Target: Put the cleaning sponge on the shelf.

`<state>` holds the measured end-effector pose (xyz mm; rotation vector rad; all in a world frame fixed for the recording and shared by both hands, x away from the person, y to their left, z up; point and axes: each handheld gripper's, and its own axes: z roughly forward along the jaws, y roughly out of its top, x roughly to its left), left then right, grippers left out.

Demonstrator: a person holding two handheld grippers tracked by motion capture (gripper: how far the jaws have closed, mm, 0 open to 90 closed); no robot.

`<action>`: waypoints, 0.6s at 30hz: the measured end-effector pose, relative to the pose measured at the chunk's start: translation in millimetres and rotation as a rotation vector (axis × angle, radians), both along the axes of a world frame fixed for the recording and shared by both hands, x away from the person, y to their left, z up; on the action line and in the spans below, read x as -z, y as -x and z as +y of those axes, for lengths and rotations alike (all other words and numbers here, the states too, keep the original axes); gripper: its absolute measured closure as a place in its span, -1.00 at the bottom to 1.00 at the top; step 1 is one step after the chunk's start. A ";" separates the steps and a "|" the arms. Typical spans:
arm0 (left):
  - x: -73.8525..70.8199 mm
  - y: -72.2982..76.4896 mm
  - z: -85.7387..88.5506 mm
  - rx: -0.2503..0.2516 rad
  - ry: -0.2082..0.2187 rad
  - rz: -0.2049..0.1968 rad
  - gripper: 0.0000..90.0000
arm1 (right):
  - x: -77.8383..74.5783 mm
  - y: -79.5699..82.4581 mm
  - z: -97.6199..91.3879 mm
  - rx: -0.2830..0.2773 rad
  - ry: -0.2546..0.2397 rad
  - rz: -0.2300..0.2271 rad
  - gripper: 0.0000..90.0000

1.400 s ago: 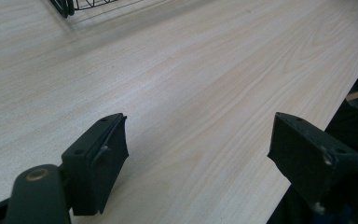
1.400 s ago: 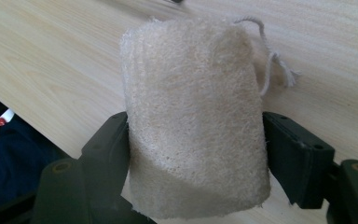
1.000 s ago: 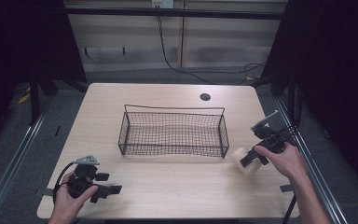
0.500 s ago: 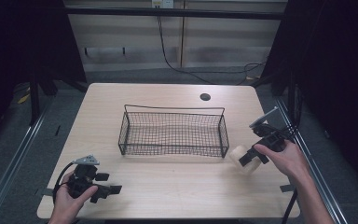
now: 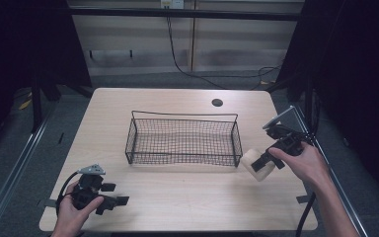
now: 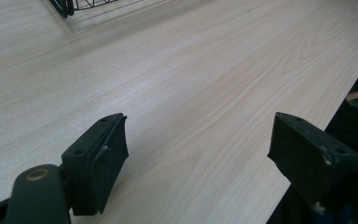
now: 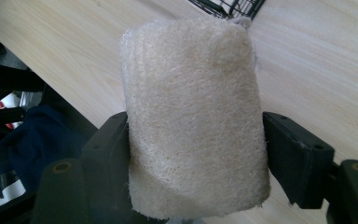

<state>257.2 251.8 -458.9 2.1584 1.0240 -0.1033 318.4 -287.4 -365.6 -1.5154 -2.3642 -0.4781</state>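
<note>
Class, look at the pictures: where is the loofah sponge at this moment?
In the high view the loofah sponge sits at the table's right side, clamped in the right gripper, just beside the wire basket's right end.

High view sits above the near edge, looking forward and down over the whole table (image 5: 177,197). Both gripper views ride low and close between their jaws, and all three catch the wire basket (image 5: 183,140) and the tabletop.
</note>
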 end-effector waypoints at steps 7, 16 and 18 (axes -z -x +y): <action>0.1 -0.1 0.1 0.001 -0.001 0.000 -0.58 | -10.6 -3.5 8.4 -0.012 0.000 -0.008 -0.38; 0.1 -0.2 0.2 -0.001 0.001 0.000 -0.58 | -25.7 -12.4 20.3 -0.020 -0.003 -0.017 -0.38; 0.0 -0.2 0.2 0.002 0.000 0.000 -0.58 | -28.4 -15.0 24.7 -0.026 -0.001 -0.017 -0.38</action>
